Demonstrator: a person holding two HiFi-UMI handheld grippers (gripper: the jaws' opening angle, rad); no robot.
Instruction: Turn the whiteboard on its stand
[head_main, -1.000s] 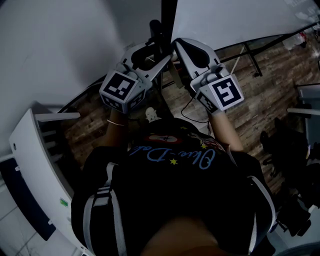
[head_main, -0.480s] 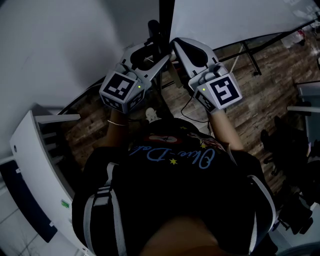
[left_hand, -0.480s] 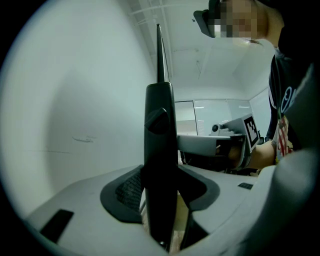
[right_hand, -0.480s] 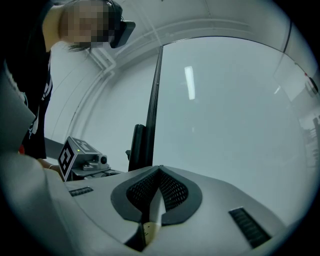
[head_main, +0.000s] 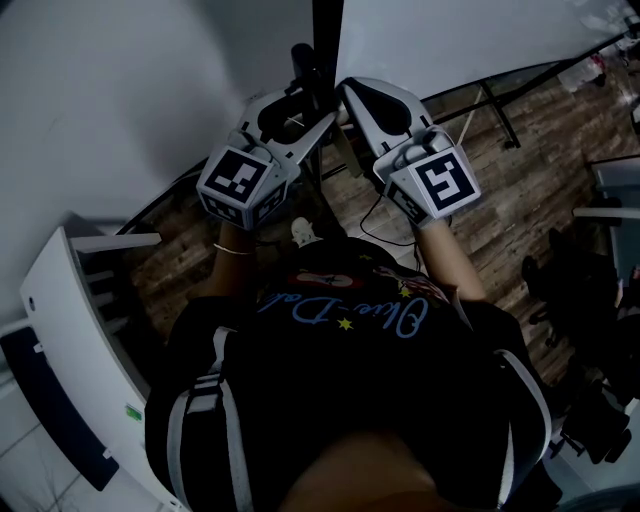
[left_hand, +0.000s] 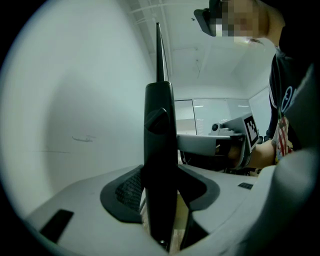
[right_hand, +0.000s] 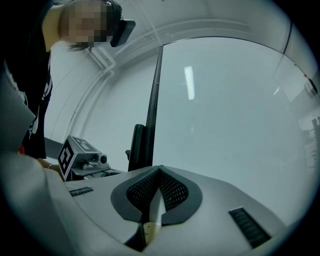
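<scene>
L tongs (left_hand: 161, 192) grip whiteboard (right_hand: 225, 115) (edge); R tongs (right_hand: 156, 197) shut.

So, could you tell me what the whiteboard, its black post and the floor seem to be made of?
Whiteboard: smooth, glossy white panel, perhaps coated steel or melamine; it mirrors a strip light.
Post: black with a satin sheen, likely painted metal, possibly plastic.
Floor: brown planks with grain and seams, wood or wood-look laminate.
</scene>
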